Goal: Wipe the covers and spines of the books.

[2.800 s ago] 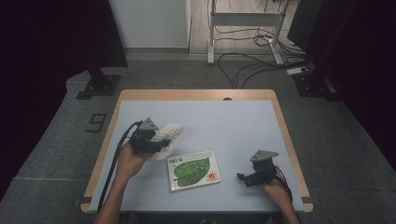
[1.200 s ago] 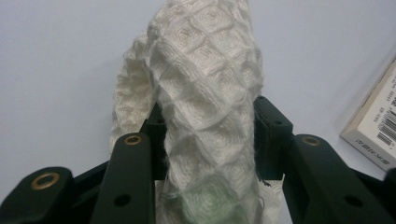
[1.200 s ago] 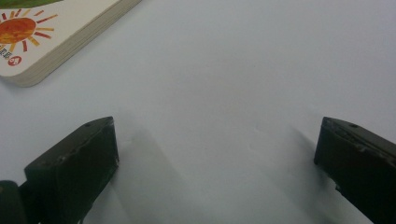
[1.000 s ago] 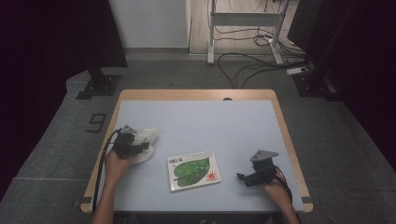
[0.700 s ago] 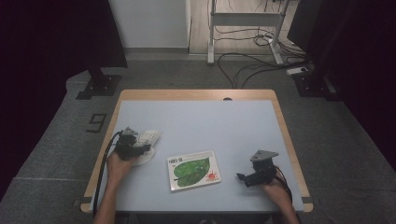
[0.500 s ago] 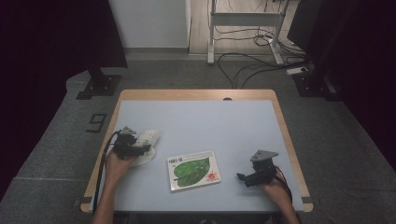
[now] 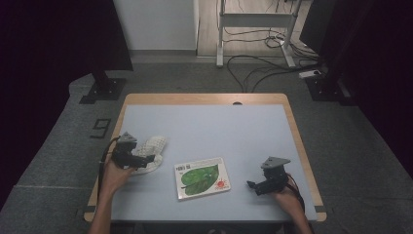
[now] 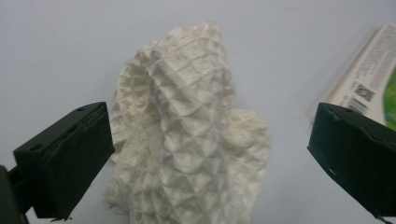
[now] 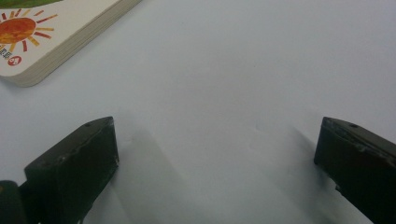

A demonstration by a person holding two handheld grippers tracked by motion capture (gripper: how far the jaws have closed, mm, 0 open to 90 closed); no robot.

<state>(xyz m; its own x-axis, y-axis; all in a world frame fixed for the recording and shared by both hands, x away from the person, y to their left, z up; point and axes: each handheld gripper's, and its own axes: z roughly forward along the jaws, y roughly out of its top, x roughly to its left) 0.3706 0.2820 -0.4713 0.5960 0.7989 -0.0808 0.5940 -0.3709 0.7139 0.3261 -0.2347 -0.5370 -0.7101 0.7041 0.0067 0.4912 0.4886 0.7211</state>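
Note:
A crumpled white waffle-weave cloth (image 7: 152,147) (image 8: 191,135) lies on the pale blue table at the left. My left gripper (image 7: 148,159) (image 8: 210,163) hovers right at it, jaws wide apart on either side of the cloth without pressing it; they have just been opening, and the cloth rests loose between them. A board book (image 7: 202,177) with a green leaf and a red sun on its cover lies flat in the middle. My right gripper (image 7: 253,186) (image 9: 215,172) sits low at the right, open over bare table, the book's corner (image 9: 32,42) ahead of it.
The table top (image 7: 219,131) has a wooden rim, with a small dark hole at its far edge (image 7: 237,103). Beyond it are a dark floor, cables and a metal stand (image 7: 253,29). A black stand base (image 7: 102,90) sits off the far left corner.
My left gripper carried the cloth toward the left of the table, set it down and opened its jaws. The cloth now lies released. The right hand and the book stayed put.

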